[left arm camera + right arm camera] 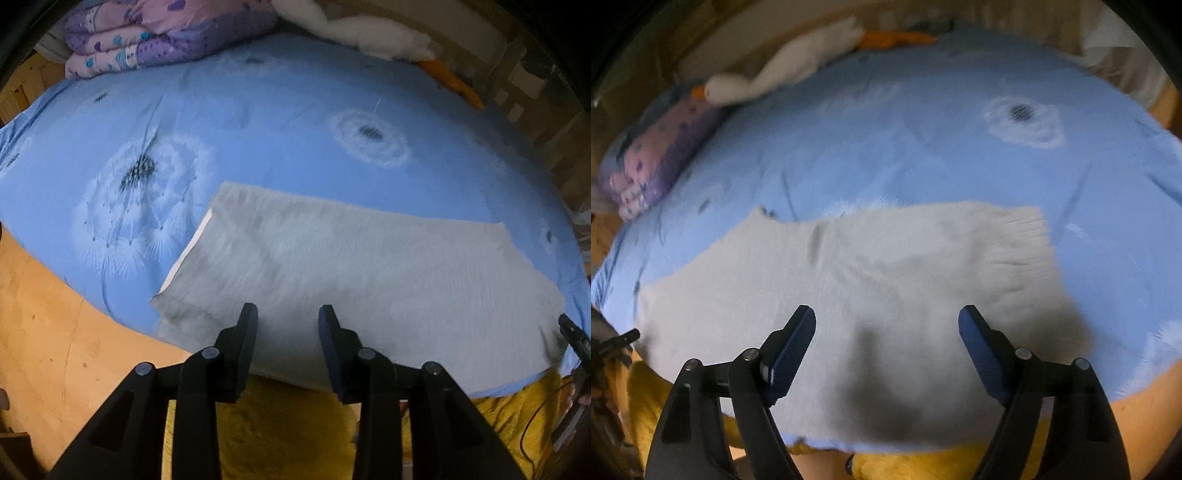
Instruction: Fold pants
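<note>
Above the near bed edge, left gripper [288,314] jaws slightly parted, empty; right gripper [886,317] spread wide, empty. Below both, grey pants [369,266] lie flat, folded, on blue dandelion-print sheet [277,110]. Purple quilt [155,33] and white plush toy [376,35] at far side.

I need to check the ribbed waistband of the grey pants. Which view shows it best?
The right wrist view: the ribbed waistband of the grey pants lies in full view at their right end. The left wrist view shows only plain cloth and a white-edged hem.
</note>
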`<state>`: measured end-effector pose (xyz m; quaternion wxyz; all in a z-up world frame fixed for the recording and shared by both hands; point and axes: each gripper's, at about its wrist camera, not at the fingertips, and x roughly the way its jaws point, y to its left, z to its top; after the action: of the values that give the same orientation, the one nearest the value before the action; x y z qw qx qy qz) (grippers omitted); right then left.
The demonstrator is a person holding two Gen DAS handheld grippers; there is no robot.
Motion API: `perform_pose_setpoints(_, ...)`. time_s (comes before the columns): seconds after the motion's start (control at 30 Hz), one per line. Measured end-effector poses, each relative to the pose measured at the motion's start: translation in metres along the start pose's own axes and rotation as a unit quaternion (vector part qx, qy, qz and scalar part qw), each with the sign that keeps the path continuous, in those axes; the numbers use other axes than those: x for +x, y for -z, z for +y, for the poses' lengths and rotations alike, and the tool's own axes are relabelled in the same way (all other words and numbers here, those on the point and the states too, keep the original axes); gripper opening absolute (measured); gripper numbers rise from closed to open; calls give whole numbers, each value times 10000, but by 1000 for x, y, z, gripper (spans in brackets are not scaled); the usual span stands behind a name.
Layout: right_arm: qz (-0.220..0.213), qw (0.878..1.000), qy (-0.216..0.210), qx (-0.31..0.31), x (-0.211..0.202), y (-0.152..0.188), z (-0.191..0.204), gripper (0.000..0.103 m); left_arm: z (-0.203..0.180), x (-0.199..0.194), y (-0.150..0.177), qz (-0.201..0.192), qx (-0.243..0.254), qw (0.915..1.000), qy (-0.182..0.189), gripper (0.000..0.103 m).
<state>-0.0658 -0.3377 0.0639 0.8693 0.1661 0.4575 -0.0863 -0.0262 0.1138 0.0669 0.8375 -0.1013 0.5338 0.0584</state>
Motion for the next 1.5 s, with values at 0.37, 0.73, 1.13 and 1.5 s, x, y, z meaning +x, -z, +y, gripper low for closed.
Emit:
perform_pose_setpoints(0.37,50,9935,241,1107,-23,15,-88,82,-40,9,6,194,107,9993,295,45)
perform_pose_setpoints(0.73,420,9933,-141,1065,5,14,-89,82,-52,32,16,327,267,9989,215,47)
perform_pose_setpoints(1.13,296,9934,-291,1072,18,12,-87,82,-58,37,19,251,305,9990,184,60)
perform_pose_setpoints(1.5,381,9964,149,744,26,9,-75,58,-61,37,22,206,371,9989,179,66)
